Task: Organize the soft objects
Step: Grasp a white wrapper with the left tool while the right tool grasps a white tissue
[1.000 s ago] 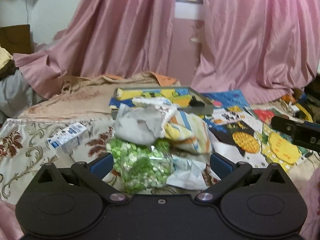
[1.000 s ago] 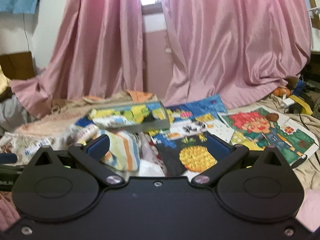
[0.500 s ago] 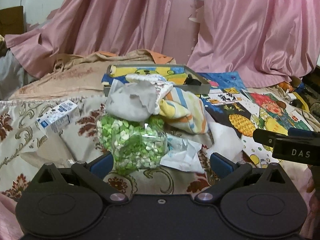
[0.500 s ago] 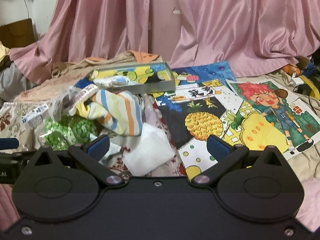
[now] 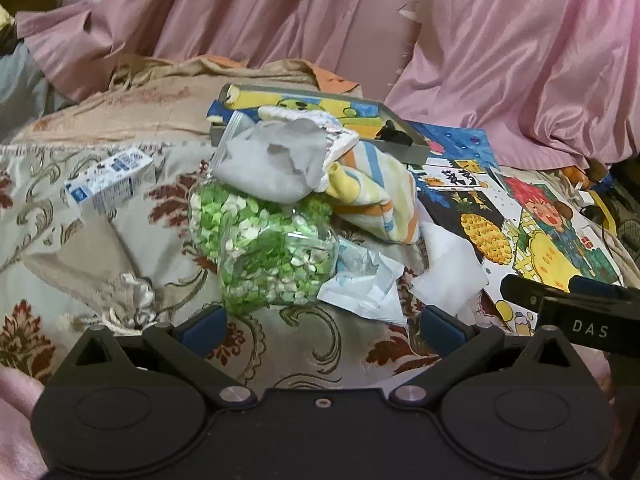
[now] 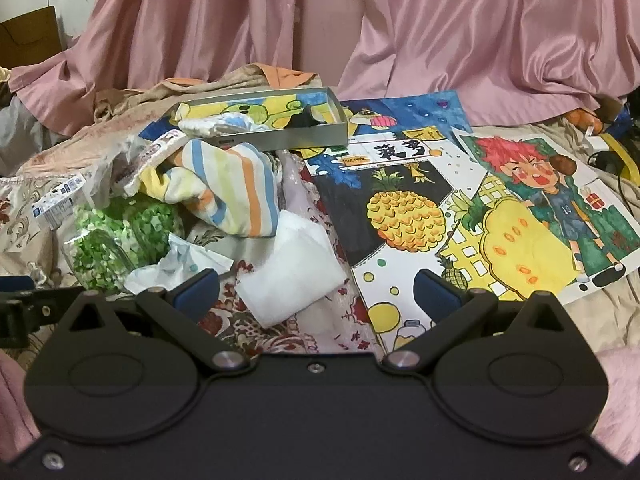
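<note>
Backdrop: pink curtains (image 6: 460, 32) hang behind a bed under a cream cloth with a red and olive floral pattern (image 5: 288, 332).
Writing: "DAS" in white shows on my right gripper's side in the left wrist view; a strip of black characters on white heads the pineapple drawing (image 6: 404, 212); the number 10 sits on the shirt of the red-haired figure in the drawing (image 6: 560, 200) to its right. The print on the small blue and white carton (image 5: 110, 180) is too small for me to read.
Left gripper (image 5: 322, 322): my fingers stand wide apart, holding nothing, just short of the clear bag of green and white bits (image 5: 260, 248).
Right gripper (image 6: 318, 292): fingers wide apart, empty, with the folded white cloth (image 6: 288, 276) lying between and ahead of them.
Soft pile: a grey cloth (image 5: 276, 164) rests on top of the green bag; the striped cloth (image 6: 232, 192) lies bunched beside it; crumpled white paper (image 5: 360, 284) touches the bag's near right edge.
Tray: a shallow grey box (image 6: 272, 128) behind the pile holds a yellow and green picture, a small black object and part of a white cloth.
Free room: bare patterned cloth lies between my left fingers and the bag; the drawings lie flat to the right.
</note>
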The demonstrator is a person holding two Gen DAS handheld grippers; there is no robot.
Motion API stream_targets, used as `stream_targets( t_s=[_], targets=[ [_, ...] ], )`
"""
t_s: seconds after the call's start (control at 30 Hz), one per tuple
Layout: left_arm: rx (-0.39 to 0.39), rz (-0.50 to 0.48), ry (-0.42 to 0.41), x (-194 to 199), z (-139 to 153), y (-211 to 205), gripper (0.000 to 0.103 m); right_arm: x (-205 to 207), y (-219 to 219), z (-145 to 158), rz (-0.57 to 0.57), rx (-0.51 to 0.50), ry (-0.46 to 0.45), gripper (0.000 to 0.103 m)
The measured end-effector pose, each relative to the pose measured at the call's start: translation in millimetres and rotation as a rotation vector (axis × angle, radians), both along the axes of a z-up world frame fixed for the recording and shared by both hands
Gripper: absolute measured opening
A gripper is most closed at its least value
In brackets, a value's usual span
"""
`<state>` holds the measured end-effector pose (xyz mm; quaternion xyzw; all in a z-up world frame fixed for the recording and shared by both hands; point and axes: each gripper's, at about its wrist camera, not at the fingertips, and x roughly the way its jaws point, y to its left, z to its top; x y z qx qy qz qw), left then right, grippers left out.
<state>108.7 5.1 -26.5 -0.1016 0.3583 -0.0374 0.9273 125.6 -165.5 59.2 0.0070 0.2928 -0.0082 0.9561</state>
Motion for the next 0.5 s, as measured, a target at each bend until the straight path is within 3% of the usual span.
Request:
stream_targets(
  t_s=[0.23,0.5],
  targets=[
    [-0.050,0.010,0.052,6.4,-8.0,2.7,0.102,3.0,-2.2,-1.4,-0.004,-0.004,0.024,0.103],
    [-0.199,0.060,0.137,20.9,-25.0,12.2,0.102,15.2,-9.5,-9.5,-0.019,0.006,0.075,0.103]
  ],
)
